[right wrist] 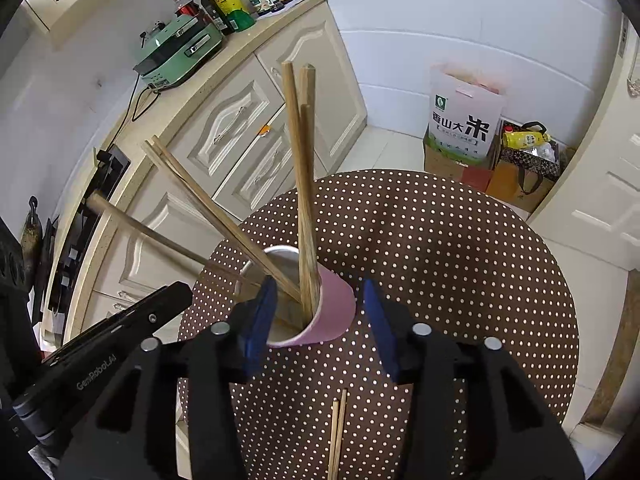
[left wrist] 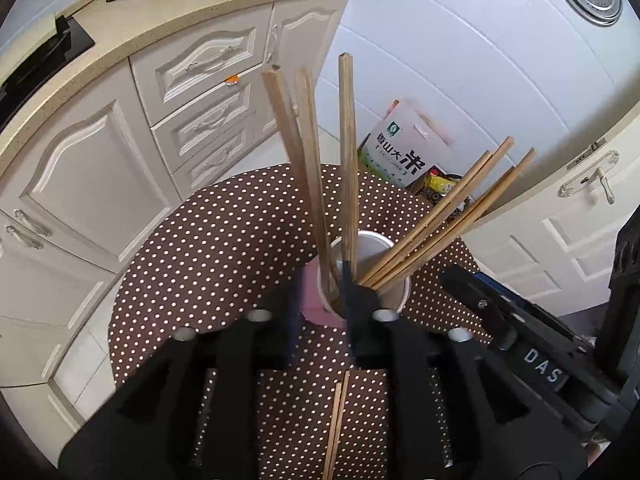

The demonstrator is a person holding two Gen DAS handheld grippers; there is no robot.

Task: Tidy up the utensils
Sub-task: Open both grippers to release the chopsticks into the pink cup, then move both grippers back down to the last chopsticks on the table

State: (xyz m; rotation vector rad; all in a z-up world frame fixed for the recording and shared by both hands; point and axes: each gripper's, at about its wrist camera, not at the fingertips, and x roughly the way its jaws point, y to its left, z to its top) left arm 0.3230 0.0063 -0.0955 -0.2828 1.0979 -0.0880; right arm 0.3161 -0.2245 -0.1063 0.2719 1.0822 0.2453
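1. A pink paper cup (right wrist: 332, 312) stands upright on a round table covered by a brown polka-dot cloth (right wrist: 460, 264), well in from the table's edges and nearer the side where the grippers are.
2. The cup holds wooden chopsticks (left wrist: 348, 152), thin ends down inside and thick ends up, so their long axes rise out of the mouth.
3. In the left wrist view, one group stands close to upright, while another group (left wrist: 448, 216) leans over the cup's right rim toward the white door.
4. In the right wrist view, the near-upright sticks (right wrist: 302, 184) rise at the cup's middle and the leaning ones (right wrist: 216, 216) slant left toward the cabinets.
5. Two more chopsticks (right wrist: 338, 436) lie flat on the cloth, side by side, below the cup, running toward the near edge.
6. The left gripper (left wrist: 320, 312) has its jaws apart, straddling the cup's near wall; whether a finger touches it I cannot tell.
7. The right gripper (right wrist: 320, 328) is also spread, blue pads (right wrist: 260, 320) either side of the cup, the right one clear of it.
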